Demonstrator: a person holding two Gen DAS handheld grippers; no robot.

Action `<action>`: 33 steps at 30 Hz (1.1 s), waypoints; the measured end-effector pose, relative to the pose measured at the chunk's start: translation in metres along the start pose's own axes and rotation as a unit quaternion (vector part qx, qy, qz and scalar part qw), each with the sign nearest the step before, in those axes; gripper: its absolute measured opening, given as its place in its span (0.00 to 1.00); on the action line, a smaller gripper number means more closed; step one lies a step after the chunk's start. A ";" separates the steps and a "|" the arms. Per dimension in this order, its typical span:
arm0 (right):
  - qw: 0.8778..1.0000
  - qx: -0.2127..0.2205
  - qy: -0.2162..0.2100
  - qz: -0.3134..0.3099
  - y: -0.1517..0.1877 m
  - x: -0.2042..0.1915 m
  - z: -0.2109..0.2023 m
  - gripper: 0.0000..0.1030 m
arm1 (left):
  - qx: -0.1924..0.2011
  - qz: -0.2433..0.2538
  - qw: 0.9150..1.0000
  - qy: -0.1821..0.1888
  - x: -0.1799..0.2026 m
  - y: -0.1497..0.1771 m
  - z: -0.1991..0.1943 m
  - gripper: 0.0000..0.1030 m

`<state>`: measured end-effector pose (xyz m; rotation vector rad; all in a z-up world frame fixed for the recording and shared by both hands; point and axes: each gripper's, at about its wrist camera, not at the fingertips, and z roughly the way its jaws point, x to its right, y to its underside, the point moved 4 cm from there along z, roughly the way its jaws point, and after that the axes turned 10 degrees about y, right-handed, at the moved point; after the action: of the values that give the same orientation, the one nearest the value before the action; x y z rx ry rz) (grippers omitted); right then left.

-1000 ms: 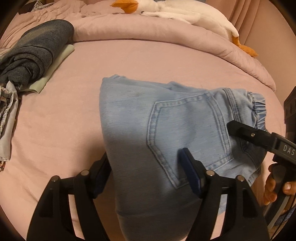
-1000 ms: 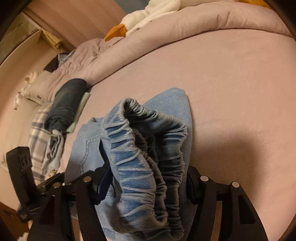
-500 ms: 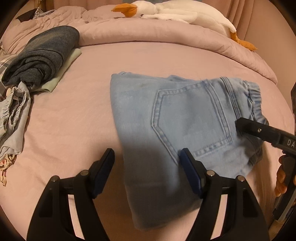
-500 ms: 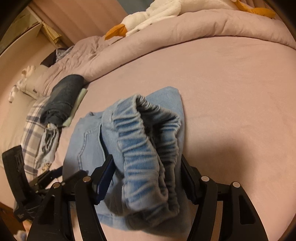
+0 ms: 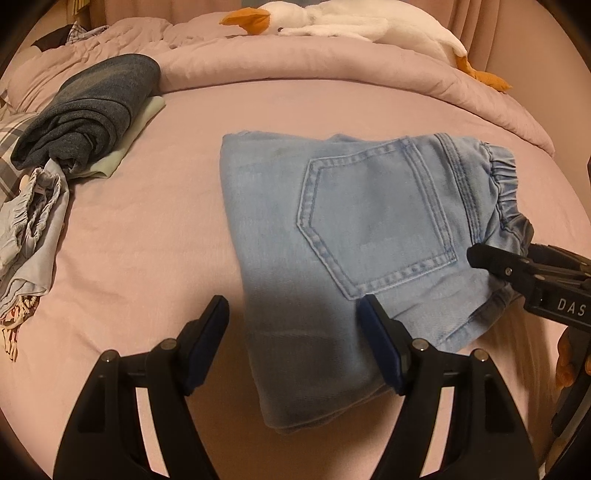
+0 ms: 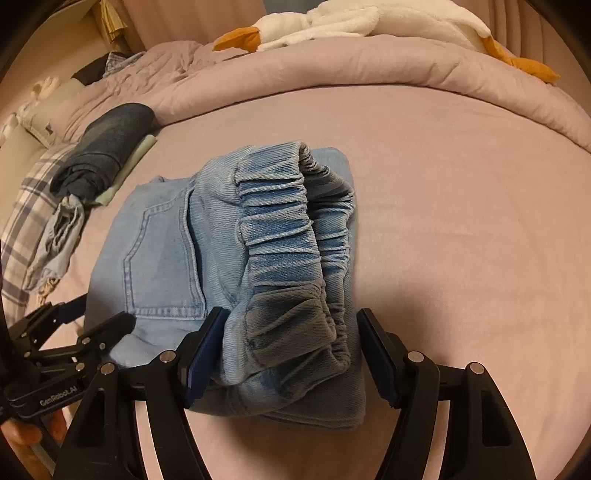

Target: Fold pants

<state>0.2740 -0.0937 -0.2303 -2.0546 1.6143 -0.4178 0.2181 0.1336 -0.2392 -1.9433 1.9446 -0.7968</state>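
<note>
Light blue jeans (image 5: 332, 229) lie folded into a compact stack on the pink bed sheet (image 5: 155, 266), back pocket up, elastic waistband to the right. My left gripper (image 5: 291, 317) is open, just in front of the fold's near left edge, holding nothing. In the right wrist view the jeans (image 6: 236, 258) show their waistband end, and my right gripper (image 6: 290, 328) is open with its jaws on either side of the waistband, not pinching it. The right gripper also shows in the left wrist view (image 5: 517, 266), and the left gripper in the right wrist view (image 6: 92, 321).
Dark folded jeans on a pale green cloth (image 5: 88, 107) lie at the far left, with a crumpled light garment (image 5: 29, 225) and plaid fabric (image 6: 26, 221) beside them. A rolled pink duvet (image 5: 332, 70) and a white goose plush (image 5: 354, 26) line the back.
Both grippers have let go of the jeans and drawn back toward me. The folded stack has settled flat on the sheet, and the waistband has dropped out of the right jaws.
</note>
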 end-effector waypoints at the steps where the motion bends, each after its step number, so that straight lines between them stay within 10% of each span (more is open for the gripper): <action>1: 1.000 0.001 0.001 -0.002 0.000 -0.001 -0.001 0.68 | -0.001 -0.002 1.000 -0.001 0.000 0.000 0.001 0.71; 25: 0.999 0.025 0.026 -0.020 0.018 -0.011 -0.056 0.69 | 0.046 0.021 0.999 0.001 0.044 0.016 -0.074 0.71; 33: 0.997 0.061 0.019 -0.036 0.028 -0.009 -0.112 0.69 | 0.068 0.029 0.997 -0.003 0.062 0.023 -0.115 0.93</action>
<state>0.1911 -0.1111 -0.1519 -2.0289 1.5000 -0.5691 0.1313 0.0925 -0.1477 -1.8003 1.8810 -0.8816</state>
